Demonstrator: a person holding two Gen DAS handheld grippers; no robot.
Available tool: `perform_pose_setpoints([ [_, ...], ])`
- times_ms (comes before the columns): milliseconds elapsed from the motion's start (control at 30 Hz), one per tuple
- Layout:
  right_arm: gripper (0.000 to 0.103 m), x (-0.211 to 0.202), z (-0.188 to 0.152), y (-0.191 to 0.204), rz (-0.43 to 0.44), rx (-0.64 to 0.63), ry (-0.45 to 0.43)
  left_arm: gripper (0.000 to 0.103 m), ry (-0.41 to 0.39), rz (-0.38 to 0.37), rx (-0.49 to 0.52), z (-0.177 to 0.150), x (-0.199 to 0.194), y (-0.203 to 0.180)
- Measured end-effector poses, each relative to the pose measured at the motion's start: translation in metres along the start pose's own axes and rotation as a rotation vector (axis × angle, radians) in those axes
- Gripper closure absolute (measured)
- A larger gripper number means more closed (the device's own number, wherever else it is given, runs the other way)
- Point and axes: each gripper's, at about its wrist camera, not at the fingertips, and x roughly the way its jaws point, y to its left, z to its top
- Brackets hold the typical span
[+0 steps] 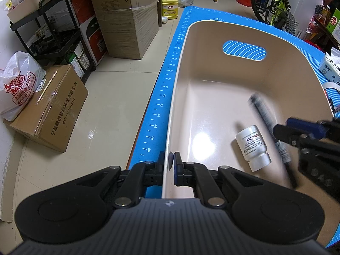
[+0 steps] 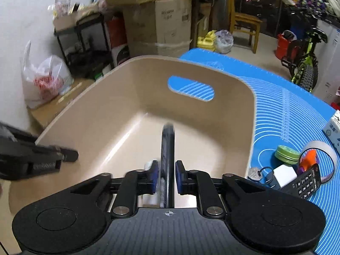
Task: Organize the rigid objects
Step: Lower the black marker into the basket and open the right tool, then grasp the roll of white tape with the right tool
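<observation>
A: While the left gripper [image 1: 171, 162] sits at the near edge of the beige bin [image 1: 212, 34], how do its fingers stand?

B: They are drawn almost together, pinching the bin's thin wall between the blue pads [image 1: 177, 163]; one finger is outside the wall, the other inside.

A: And the right gripper [image 2: 166, 175]?

B: Its fingers are parted a little, with a black marker [image 2: 167, 148] between them. The marker is motion-blurred, and a gap shows beside it on each side, so a firm grip cannot be confirmed. Its far end points toward 12 o'clock, over the bin's interior.

A: What lies in the bin?

B: A white pill bottle [image 1: 252, 148] lies on its side on the bin floor, cap toward 5 o'clock in the left wrist view, just beside the marker [image 1: 269, 127]. The right gripper [image 1: 297, 131] enters that view from 3 o'clock.

A: What remains on the tabletop?

B: On the blue mat [image 2: 286, 110], at 3 o'clock of the bin in the right wrist view, are a roll of tape [image 2: 325, 150], a green disc stack [image 2: 286, 153], a remote control [image 2: 306, 180], a white block [image 2: 284, 174] and an orange object [image 2: 309, 157], clustered close together.
</observation>
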Motion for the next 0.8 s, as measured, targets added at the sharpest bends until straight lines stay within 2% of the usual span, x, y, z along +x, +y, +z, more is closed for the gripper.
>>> perform_pose_setpoints([
  [33,0.058,-0.003,0.001,-0.002,0.000,0.007,-0.010,0.095,0.000,0.001,0.001,0.000,0.000,0.000],
  [100,0.041,-0.015,0.001,-0.006,-0.006,0.016,-0.050,0.094,0.003,0.001,0.002,0.000,0.000,0.000],
  [233,0.036,-0.034,-0.001,-0.021,-0.022,0.042,-0.099,0.094,0.004,0.001,0.003,0.000,0.001,-0.001],
  [333,0.027,-0.049,-0.005,-0.038,-0.024,0.077,-0.142,0.094,0.004,0.000,0.004,0.001,0.001,-0.001],
  [500,0.002,-0.075,-0.017,-0.071,-0.083,0.160,-0.245,0.094,0.005,-0.003,0.002,0.002,0.001,0.000],
  [567,0.002,-0.081,-0.020,-0.086,-0.113,0.193,-0.271,0.094,0.005,-0.002,0.004,0.002,0.001,0.000],
  [800,0.002,-0.090,-0.038,-0.136,-0.259,0.258,-0.282,0.094,0.005,-0.003,0.003,0.001,0.000,0.000],
])
